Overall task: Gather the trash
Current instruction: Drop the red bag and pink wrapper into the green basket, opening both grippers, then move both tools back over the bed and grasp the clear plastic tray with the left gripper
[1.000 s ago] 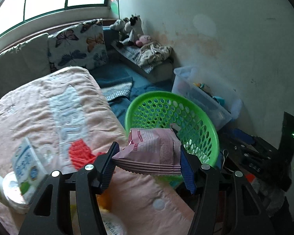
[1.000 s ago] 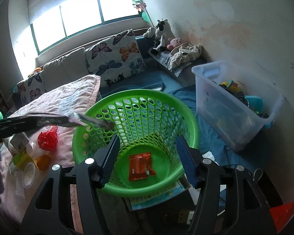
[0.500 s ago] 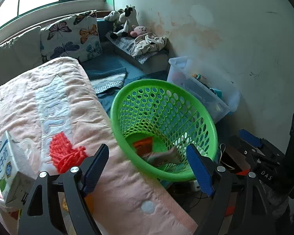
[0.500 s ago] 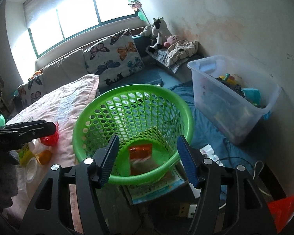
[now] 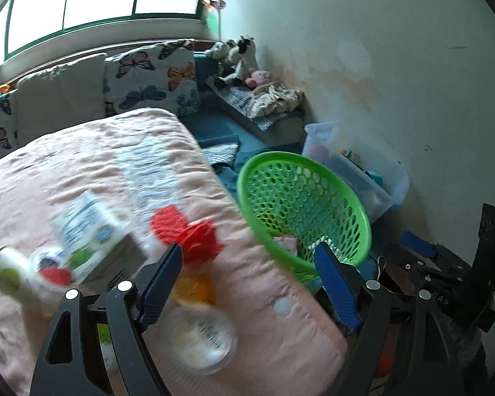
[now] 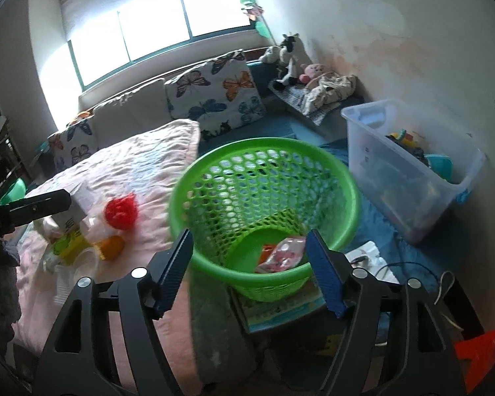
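A green perforated basket stands on the floor beside the pink-covered bed. A pink snack bag and an orange wrapper lie in its bottom. My left gripper is open and empty above the bed edge, over a clear plastic cup and an orange item. A red mesh ball, a white-blue carton and a white bottle lie on the bed. My right gripper is open and empty in front of the basket.
A clear storage bin with toys stands right of the basket against the wall. Butterfly cushions, stuffed animals and crumpled cloth lie at the back. Black equipment sits on the floor at right.
My left gripper opened and dropped the pink snack bag into the basket, then swung left over the bed. My right gripper stayed open near the basket.
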A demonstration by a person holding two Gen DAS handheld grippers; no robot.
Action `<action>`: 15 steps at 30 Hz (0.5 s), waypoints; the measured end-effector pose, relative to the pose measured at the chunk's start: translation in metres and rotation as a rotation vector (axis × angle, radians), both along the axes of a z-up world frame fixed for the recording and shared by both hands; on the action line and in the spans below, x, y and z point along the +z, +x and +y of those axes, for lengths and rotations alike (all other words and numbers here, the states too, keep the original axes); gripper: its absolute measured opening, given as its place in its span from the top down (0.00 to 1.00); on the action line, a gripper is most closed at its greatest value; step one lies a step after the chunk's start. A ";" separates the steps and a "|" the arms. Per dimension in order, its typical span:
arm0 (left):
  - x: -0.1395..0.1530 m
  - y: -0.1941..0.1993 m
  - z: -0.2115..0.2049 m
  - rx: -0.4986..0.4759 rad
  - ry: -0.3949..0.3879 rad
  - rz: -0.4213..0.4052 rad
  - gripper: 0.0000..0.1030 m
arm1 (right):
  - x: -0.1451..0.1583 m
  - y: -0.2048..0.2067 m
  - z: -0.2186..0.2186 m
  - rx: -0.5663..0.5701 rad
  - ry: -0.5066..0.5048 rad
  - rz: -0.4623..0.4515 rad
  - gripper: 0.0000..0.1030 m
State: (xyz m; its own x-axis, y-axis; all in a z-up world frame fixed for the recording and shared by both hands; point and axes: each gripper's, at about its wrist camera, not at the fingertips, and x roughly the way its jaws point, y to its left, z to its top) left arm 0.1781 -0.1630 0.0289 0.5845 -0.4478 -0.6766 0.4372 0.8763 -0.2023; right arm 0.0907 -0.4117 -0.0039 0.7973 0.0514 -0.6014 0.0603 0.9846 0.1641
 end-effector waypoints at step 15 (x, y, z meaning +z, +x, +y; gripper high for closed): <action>-0.007 -0.034 0.112 0.210 -0.033 -0.016 0.23 | -0.003 -0.002 0.084 0.201 -0.017 0.014 0.24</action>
